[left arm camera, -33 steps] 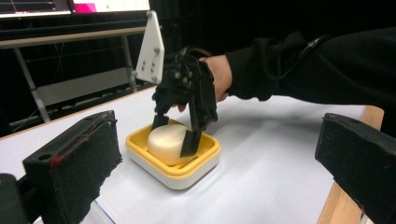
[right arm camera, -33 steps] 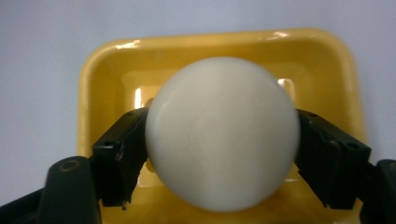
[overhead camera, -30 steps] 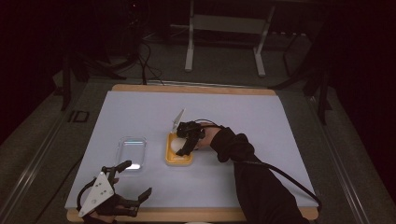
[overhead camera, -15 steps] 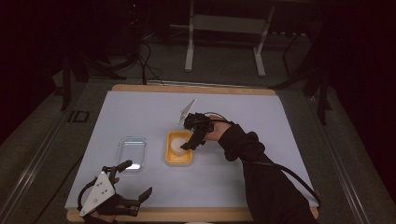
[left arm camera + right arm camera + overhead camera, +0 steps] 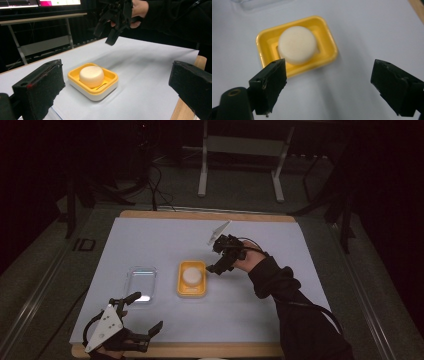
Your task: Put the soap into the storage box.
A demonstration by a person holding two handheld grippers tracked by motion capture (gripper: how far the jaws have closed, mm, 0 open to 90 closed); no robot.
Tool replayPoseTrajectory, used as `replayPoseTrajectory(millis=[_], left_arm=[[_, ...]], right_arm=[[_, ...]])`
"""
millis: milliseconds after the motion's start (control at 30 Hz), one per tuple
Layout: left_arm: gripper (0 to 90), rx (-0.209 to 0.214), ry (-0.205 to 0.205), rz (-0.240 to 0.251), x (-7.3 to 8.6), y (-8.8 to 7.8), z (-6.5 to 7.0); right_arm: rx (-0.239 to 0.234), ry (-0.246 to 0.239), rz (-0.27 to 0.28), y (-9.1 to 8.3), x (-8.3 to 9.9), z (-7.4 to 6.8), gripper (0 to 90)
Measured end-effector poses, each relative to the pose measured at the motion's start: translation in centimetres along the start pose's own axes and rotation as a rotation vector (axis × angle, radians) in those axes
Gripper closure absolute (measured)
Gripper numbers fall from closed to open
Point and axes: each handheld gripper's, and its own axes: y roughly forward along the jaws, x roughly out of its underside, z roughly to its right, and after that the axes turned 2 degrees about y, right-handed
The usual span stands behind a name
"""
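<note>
Now with the round white soap (image 5: 191,275) sitting in the yellow dish (image 5: 191,291) mid-surface, the right gripper (image 5: 216,268), jaws just parted and empty, should lift clear without nudging it, while the left gripper (image 5: 145,316) rests wide open beside the clear lid (image 5: 140,282).

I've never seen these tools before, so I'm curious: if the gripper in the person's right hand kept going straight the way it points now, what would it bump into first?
Probably the bare white table cover. The right gripper hangs open, aimed down beside the yellow dish holding the round soap; depth is hard to judge.
</note>
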Motion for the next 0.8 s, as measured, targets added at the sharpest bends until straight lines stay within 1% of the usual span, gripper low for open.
replayPoseTrajectory(millis=[33, 67, 100, 133, 200, 233, 267, 300, 333, 433, 467, 500, 600, 667, 700, 800], left_arm=[[0.1, 0.001, 0.000, 0.001, 0.0, 0.0, 0.0], [0.1, 0.001, -0.001, 0.003, 0.0, 0.0, 0.0], [0.1, 0.000, -0.001, 0.004, 0.0, 0.0, 0.0], [0.1, 0.001, 0.000, 0.005, 0.0, 0.0, 0.0], [0.1, 0.000, 0.000, 0.001, 0.0, 0.0, 0.0], [0.1, 0.000, 0.000, 0.000, 0.0, 0.0, 0.0], [0.1, 0.000, 0.001, -0.001, 0.0, 0.0, 0.0], [0.1, 0.000, 0.000, 0.000, 0.0, 0.0, 0.0], [0.1, 0.000, 0.001, -0.003, 0.0, 0.0, 0.0], [0.1, 0.001, 0.003, -0.004, 0.0, 0.0, 0.0], [0.1, 0.000, 0.003, -0.004, 0.0, 0.0, 0.0], [0.1, 0.001, 0.003, -0.005, 0.0, 0.0, 0.0], [0.1, 0.001, 0.004, -0.006, 0.0, 0.0, 0.0], [0.1, 0.001, 0.004, -0.006, 0.0, 0.0, 0.0], [0.1, 0.002, 0.003, -0.007, 0.0, 0.1, 0.0], [0.1, 0.003, 0.004, -0.009, 0.1, 0.1, 0.0]], right_arm=[[0.006, 0.022, 0.009, -0.4, 0.3, 0.2, 13.1], [0.012, 0.025, 0.017, -0.6, 0.6, 0.3, 13.4], [0.022, 0.060, 0.023, -1.2, 1.2, 0.6, 13.5], [0.022, 0.060, 0.023, -1.2, 1.2, 0.6, 13.5], [0.045, 0.082, 0.021, -1.6, 1.9, 0.9, 13.5], [0.049, 0.087, 0.021, -1.7, 2.1, 0.9, 13.5], [0.079, 0.096, 0.023, -1.9, 2.7, 1.1, 13.5], [0.093, 0.102, 0.022, -2.1, 3.1, 1.2, 13.5], [0.093, 0.102, 0.022, -2.1, 3.1, 1.2, 13.5], [0.101, 0.122, 0.035, -2.6, 4.0, 1.4, 13.3], [0.108, 0.130, 0.044, -2.7, 4.3, 1.4, 13.2], [0.130, 0.138, 0.054, -3.0, 4.9, 1.5, 12.9], [0.145, 0.175, 0.081, -3.6, 6.0, 1.5, 12.8], [0.145, 0.184, 0.088, -3.8, 6.3, 1.5, 12.8], [0.146, 0.212, 0.099, -4.1, 7.1, 1.4, 12.8], [0.172, 0.242, 0.106, -4.7, 8.0, 1.2, 12.8]])
